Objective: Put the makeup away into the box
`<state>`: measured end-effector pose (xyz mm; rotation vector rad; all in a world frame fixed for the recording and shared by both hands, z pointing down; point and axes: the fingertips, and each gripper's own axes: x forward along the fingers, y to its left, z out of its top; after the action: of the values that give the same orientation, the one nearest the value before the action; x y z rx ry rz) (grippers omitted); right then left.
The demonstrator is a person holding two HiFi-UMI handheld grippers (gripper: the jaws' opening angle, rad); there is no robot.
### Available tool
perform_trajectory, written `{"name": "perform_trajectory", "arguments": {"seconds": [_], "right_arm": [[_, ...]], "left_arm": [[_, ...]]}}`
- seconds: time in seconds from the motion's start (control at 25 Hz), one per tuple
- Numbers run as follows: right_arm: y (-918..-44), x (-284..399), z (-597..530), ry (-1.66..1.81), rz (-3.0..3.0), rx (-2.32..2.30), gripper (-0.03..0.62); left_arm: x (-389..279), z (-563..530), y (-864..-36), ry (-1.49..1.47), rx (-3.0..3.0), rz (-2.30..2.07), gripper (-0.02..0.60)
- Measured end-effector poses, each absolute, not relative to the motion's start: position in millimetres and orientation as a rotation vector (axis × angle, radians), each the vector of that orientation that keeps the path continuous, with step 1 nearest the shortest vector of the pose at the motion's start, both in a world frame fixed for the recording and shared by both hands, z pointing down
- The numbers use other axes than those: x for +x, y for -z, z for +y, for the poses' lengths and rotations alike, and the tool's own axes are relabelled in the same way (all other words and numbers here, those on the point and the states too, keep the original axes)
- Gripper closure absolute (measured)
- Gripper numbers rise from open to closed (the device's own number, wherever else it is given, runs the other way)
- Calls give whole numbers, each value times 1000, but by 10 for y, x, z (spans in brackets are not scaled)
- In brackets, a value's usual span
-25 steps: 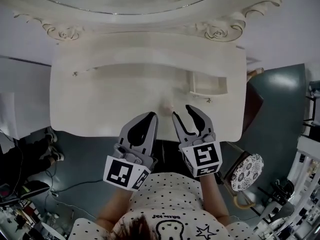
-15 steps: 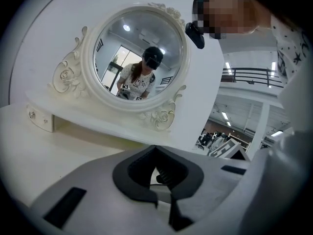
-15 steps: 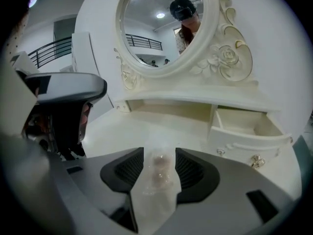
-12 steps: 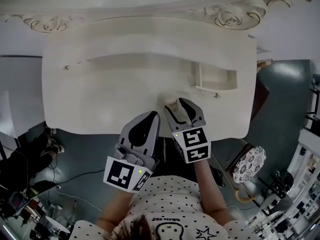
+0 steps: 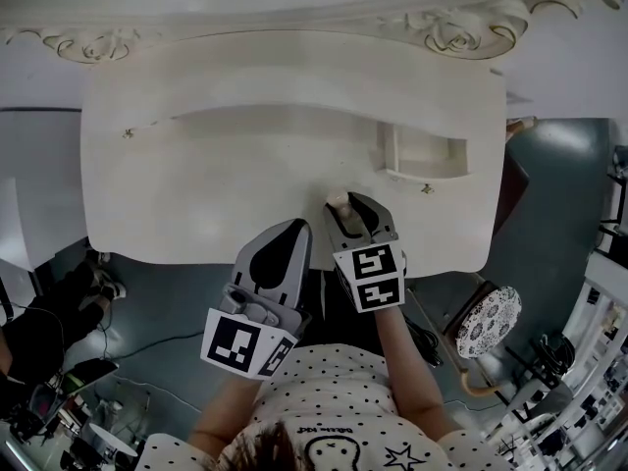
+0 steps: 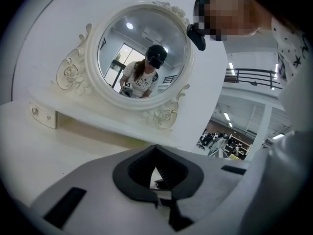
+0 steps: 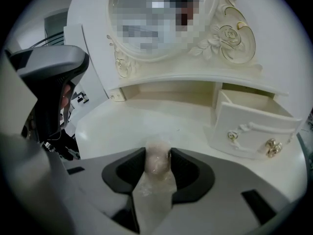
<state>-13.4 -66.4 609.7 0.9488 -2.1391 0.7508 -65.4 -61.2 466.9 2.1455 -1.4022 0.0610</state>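
— Head view first?
— Looks steeply down on a white table (image 5: 196,184). Left hand-held gripper (image 5: 296,227) over the near edge, jaws together, nothing in them. Right hand-held gripper (image 5: 353,204) just beside it, further in over the tabletop, set around a pale makeup piece (image 5: 338,200) near the front edge.
— And the box?
— Small drawer box (image 5: 424,174), pulled open, toward the back right of the table. Well apart from the makeup piece, which sits nearer the front.
— Left gripper view?
— Tips meeting, gripping nothing. Beyond them, an oval mirror (image 6: 142,58) in a carved white frame, upright at the back of the table.
— Right gripper view?
— Clamped on the makeup piece: pale, rounded, slightly translucent, upright between the dark pads (image 7: 188,173) and touching both. Jaws just been closing in on it. Cannot tell whether lifted or resting on the tabletop. Ahead and to the right, the drawer box again, open, with an ornate handle on its white front. Same carved mirror behind, at the back of the table.
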Motion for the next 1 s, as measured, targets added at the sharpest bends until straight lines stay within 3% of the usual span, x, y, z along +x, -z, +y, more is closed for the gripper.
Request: {"name": "perform_trajectory", "arguments": {"seconds": [1.0], "right_arm": [[-4250,390,-1036,-418,-2398,1351,441]], "left_arm": [[-415,-824,-3701,108,2389,-1366,586]]}}
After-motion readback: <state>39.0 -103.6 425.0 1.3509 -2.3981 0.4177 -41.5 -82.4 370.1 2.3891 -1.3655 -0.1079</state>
